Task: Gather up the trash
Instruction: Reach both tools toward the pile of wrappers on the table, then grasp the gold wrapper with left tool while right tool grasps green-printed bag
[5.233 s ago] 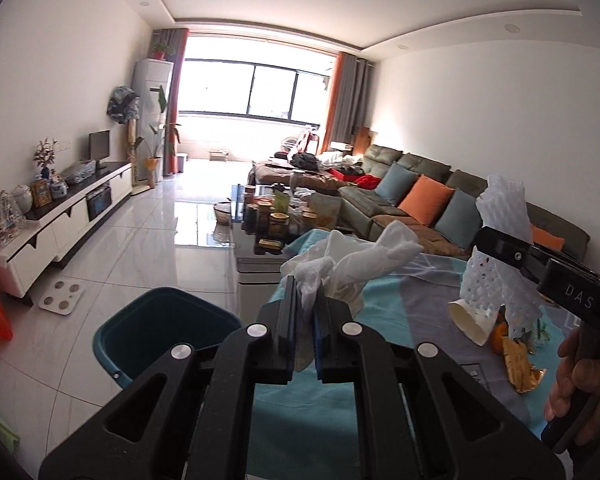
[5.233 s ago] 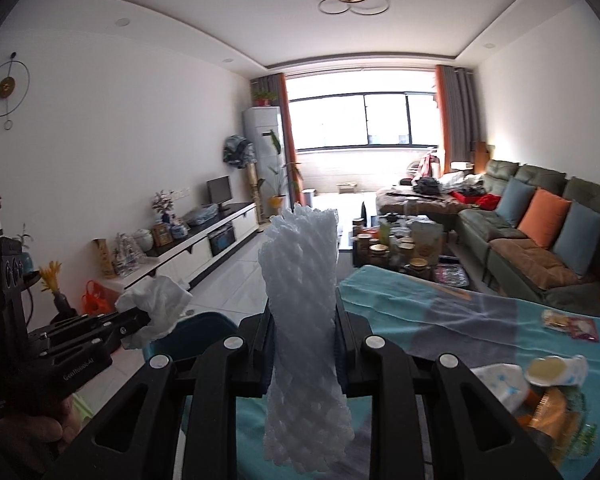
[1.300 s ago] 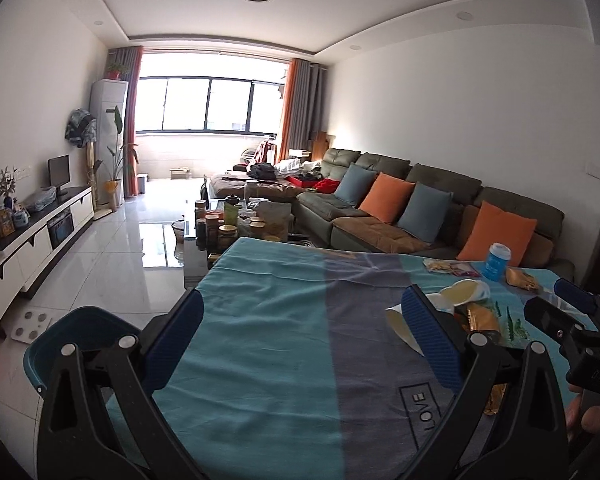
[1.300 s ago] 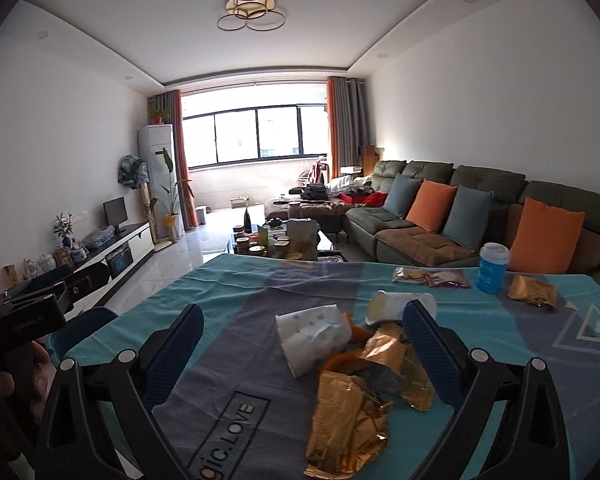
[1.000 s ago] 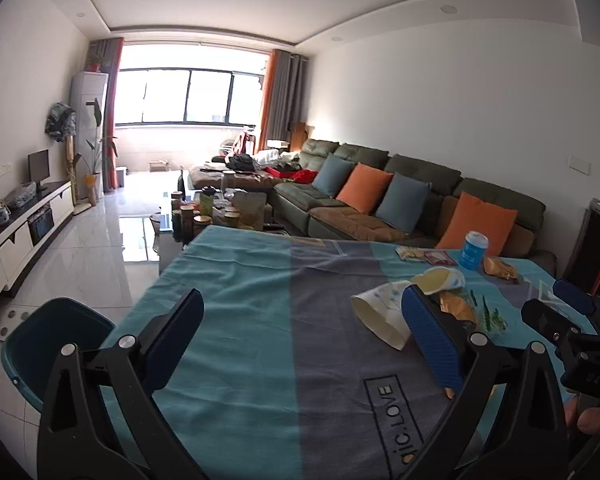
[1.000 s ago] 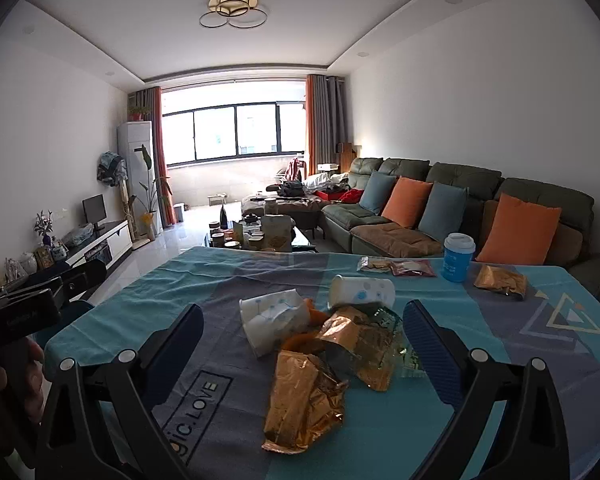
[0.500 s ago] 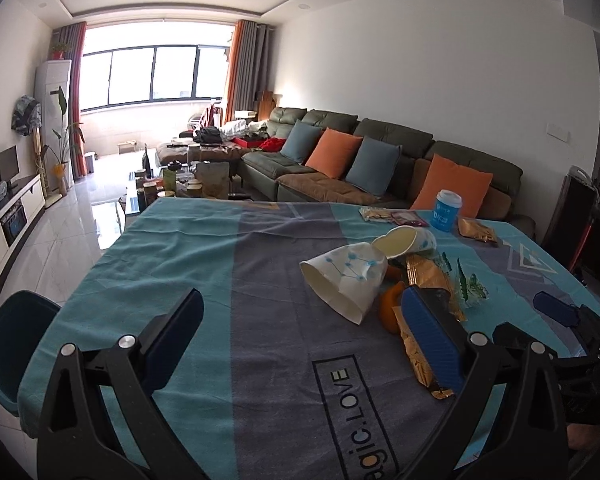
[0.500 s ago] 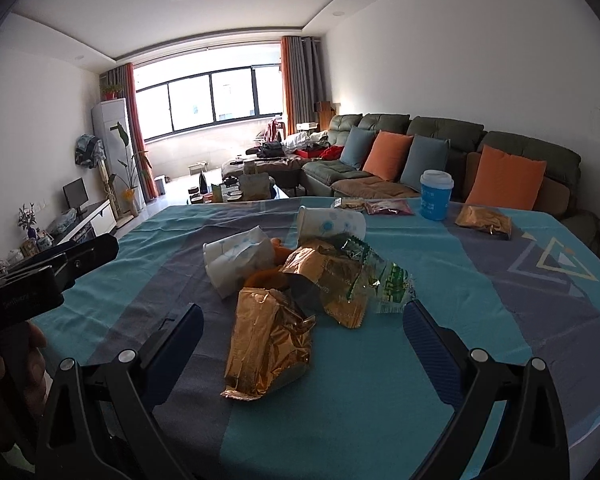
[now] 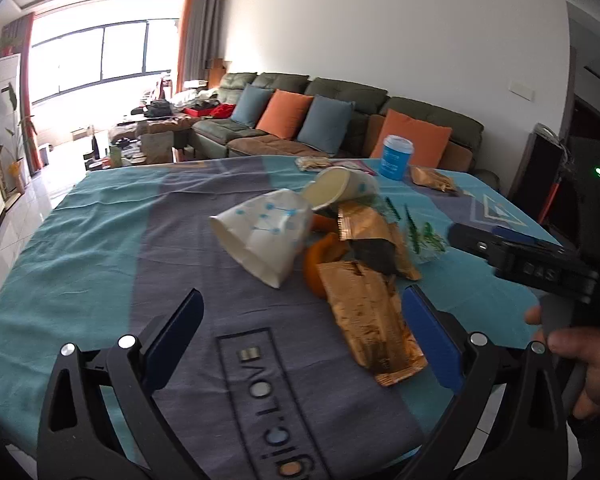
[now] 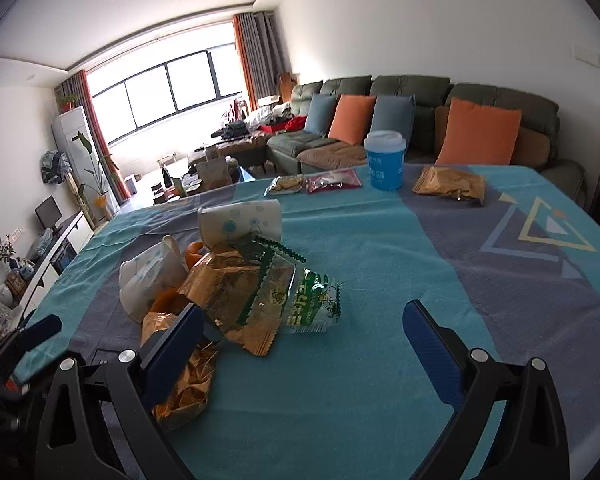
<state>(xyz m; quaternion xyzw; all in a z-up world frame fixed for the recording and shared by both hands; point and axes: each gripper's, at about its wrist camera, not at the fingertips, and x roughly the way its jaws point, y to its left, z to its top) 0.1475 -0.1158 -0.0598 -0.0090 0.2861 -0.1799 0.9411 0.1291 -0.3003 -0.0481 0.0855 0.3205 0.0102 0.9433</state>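
Where the trash is gathered, near the middle of the desk [image 9: 100, 216], it forms one loose pile on a teal and grey cloth [image 10: 420, 264] printed with lettering and triangles. A white paper cup [image 9: 264, 232] lies on its side at the pile's left, its long axis running from the far right to the near left, its open mouth facing the left hand-held gripper [image 9: 300, 332]. A second paper cup [image 9: 340, 188] lies tipped just behind it, mouth turned toward the left. A gold foil wrapper [image 9: 364, 316] lies flat at the near edge of the pile, its long axis running toward the camera, with orange peel [image 9: 320, 256] touching its far end and a second crumpled gold wrapper [image 9: 372, 232] behind. A clear green-printed wrapper [image 10: 300, 300] rests on the right side of the pile. The left hand-held gripper is spread wide with nothing between its fingers, positioned just short of the flat wrapper. The right hand-held gripper [image 10: 300, 340] is likewise spread wide and empty, with its left finger beside the pile. Well apart, at the desk's far edge, stand a blue lidded cup [image 10: 385, 160], two small snack packets [image 10: 312, 183] and a gold bag [image 10: 450, 184]. Beyond the desk are a green sofa [image 10: 420, 92] with orange and blue cushions, a large window [image 10: 168, 88] with orange curtains, and white walls.
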